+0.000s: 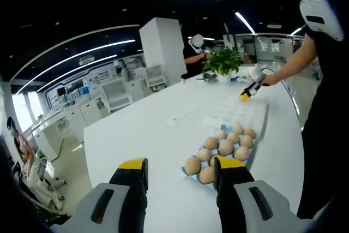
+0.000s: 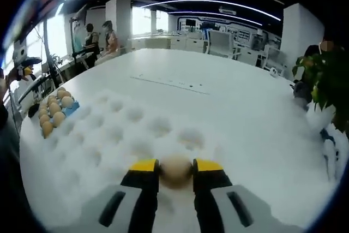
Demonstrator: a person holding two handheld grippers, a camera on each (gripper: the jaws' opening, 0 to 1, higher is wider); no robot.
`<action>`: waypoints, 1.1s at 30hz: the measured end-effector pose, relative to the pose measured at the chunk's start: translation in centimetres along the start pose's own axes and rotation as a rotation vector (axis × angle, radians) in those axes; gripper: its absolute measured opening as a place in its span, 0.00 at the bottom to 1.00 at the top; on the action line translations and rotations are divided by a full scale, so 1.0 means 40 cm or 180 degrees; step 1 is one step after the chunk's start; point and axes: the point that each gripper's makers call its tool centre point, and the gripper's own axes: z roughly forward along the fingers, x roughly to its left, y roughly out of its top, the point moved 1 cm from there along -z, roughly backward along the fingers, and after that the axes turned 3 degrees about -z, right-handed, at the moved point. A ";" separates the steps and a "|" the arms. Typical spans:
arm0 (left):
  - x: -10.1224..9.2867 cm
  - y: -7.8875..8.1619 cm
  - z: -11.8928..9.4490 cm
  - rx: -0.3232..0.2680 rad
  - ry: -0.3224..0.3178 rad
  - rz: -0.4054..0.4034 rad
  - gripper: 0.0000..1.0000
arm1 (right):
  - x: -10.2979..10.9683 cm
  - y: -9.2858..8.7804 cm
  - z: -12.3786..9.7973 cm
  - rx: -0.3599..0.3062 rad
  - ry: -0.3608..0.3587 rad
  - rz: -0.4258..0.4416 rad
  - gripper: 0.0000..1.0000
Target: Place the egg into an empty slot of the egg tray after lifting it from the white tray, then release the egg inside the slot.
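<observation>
My right gripper point(image 2: 175, 171) is shut on a tan egg point(image 2: 175, 168), held between its yellow-tipped jaws at the near part of the white dimpled tray point(image 2: 117, 129). The blue egg tray point(image 2: 71, 107), with several eggs point(image 2: 54, 110) in it, lies at the far left of that view. In the left gripper view my left gripper point(image 1: 180, 170) stands open with nothing between its jaws, just short of the blue egg tray point(image 1: 188, 172) and its eggs point(image 1: 224, 147). Beyond lie the white tray point(image 1: 240, 114) and the right gripper point(image 1: 246, 94), in a person's hand.
Both trays rest on a large white table point(image 1: 142, 135). A potted plant point(image 1: 222, 61) stands at one end of the table, also in the right gripper view point(image 2: 327, 83). People stand beyond the table point(image 1: 195, 53). A person's body point(image 1: 327, 107) is close to the table edge.
</observation>
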 end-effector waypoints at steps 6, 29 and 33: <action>0.002 0.003 0.001 -0.0012 0.0006 0.0003 0.49 | 0.003 0.013 0.002 0.0098 -0.0025 -0.0061 0.23; -0.001 -0.004 -0.002 -0.0010 0.0008 -0.0003 0.48 | 0.234 0.179 0.041 -0.0250 0.0749 -0.0399 0.23; -0.002 -0.008 -0.008 0.0002 0.0022 -0.0008 0.48 | 0.298 0.210 0.059 -0.0323 0.0924 -0.0468 0.23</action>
